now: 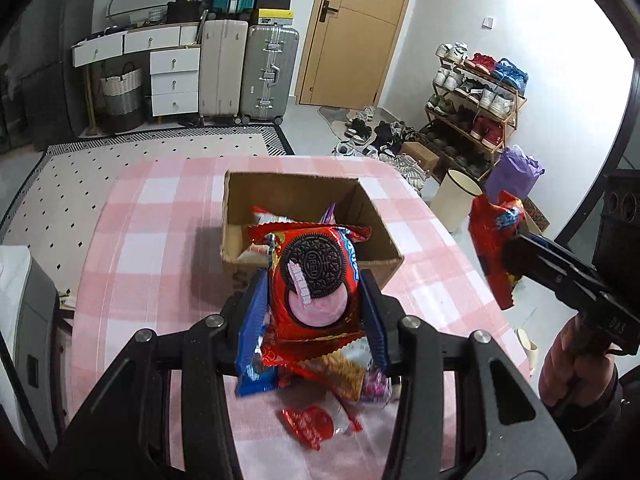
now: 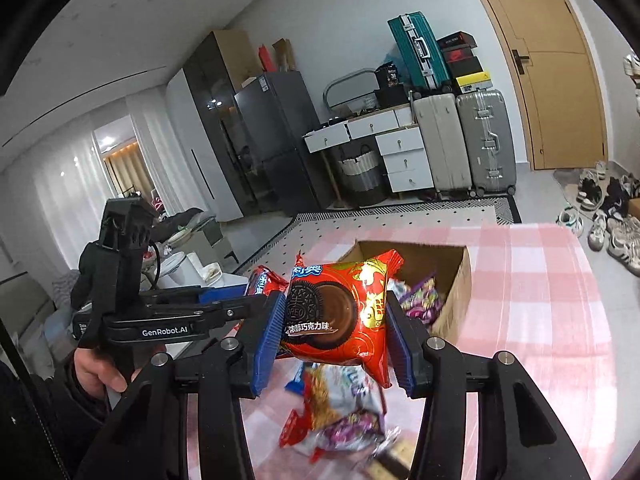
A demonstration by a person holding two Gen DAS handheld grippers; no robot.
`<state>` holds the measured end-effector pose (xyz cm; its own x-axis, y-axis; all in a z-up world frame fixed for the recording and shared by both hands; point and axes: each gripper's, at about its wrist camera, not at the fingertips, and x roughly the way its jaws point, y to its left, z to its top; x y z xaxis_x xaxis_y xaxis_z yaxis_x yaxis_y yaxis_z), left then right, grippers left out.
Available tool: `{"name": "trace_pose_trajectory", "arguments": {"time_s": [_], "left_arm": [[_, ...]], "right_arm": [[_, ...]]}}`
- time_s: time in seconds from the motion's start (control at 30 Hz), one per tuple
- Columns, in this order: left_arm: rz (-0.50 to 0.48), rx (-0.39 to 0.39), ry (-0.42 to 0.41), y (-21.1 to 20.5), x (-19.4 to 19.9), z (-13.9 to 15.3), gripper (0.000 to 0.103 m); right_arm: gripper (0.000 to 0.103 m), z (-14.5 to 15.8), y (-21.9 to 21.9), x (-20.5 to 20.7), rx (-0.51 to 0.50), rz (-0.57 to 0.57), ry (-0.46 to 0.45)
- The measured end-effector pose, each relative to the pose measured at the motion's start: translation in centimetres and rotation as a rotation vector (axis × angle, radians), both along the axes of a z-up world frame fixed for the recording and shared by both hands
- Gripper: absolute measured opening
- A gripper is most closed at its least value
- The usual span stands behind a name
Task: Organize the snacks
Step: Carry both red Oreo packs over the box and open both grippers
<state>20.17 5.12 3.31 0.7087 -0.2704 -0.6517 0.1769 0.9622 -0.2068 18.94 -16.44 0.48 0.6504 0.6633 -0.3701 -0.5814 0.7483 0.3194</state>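
Observation:
My left gripper (image 1: 316,300) is shut on a red Oreo packet with pink cream (image 1: 314,284), held above the pink checked table. Just beyond it stands an open cardboard box (image 1: 384,232) with a few snack packets inside. My right gripper (image 2: 332,332) is shut on a red Oreo packet with chocolate cream (image 2: 340,316); the same packet (image 1: 494,240) shows at the right of the left wrist view. The left gripper (image 2: 276,304) with its packet (image 2: 264,280) appears at the left of the right wrist view. Several loose snack packets (image 2: 344,408) lie on the table below.
The table (image 1: 160,208) has a pink and white checked cloth. On the floor to its right are a cream bin (image 1: 456,196), a purple bag and a shoe rack (image 1: 476,108). Suitcases, white drawers and a wooden door stand at the back wall.

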Motion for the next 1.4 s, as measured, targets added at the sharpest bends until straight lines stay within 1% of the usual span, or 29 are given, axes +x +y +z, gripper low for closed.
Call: {"name": "trace_pose_trajectory", "arguments": {"time_s": [0.27, 0.47, 0.63, 0.8, 1.17, 1.4], "left_arm": [[0.000, 0.017, -0.015, -1.4, 4.4, 2.6, 0.042], [0.019, 0.021, -0.033, -1.0, 6.8, 5.0, 0.041], [0.022, 0.022, -0.018, -0.8, 9.4, 5.4, 0.042], [0.023, 0.019, 0.016, -1.0, 11.8, 3.8, 0.042], [-0.010, -0.009, 0.109, -0.8, 16.8, -2.5, 0.042], [-0.022, -0.018, 0.169, -1.0, 19.4, -6.2, 0.041]], "right_arm": [[0.049, 2.1, 1.1, 2.5, -0.001, 0.018, -0.020], [0.049, 3.6, 0.4, 4.8, 0.020, 0.002, -0.018], [0.049, 4.1, 0.9, 6.9, 0.007, -0.004, -0.009], [0.049, 2.8, 1.9, 9.0, -0.012, -0.006, 0.024], [0.049, -2.0, 4.1, 14.0, -0.057, -0.014, 0.109], [0.049, -4.7, 4.6, 16.2, -0.087, -0.025, 0.150]]}}
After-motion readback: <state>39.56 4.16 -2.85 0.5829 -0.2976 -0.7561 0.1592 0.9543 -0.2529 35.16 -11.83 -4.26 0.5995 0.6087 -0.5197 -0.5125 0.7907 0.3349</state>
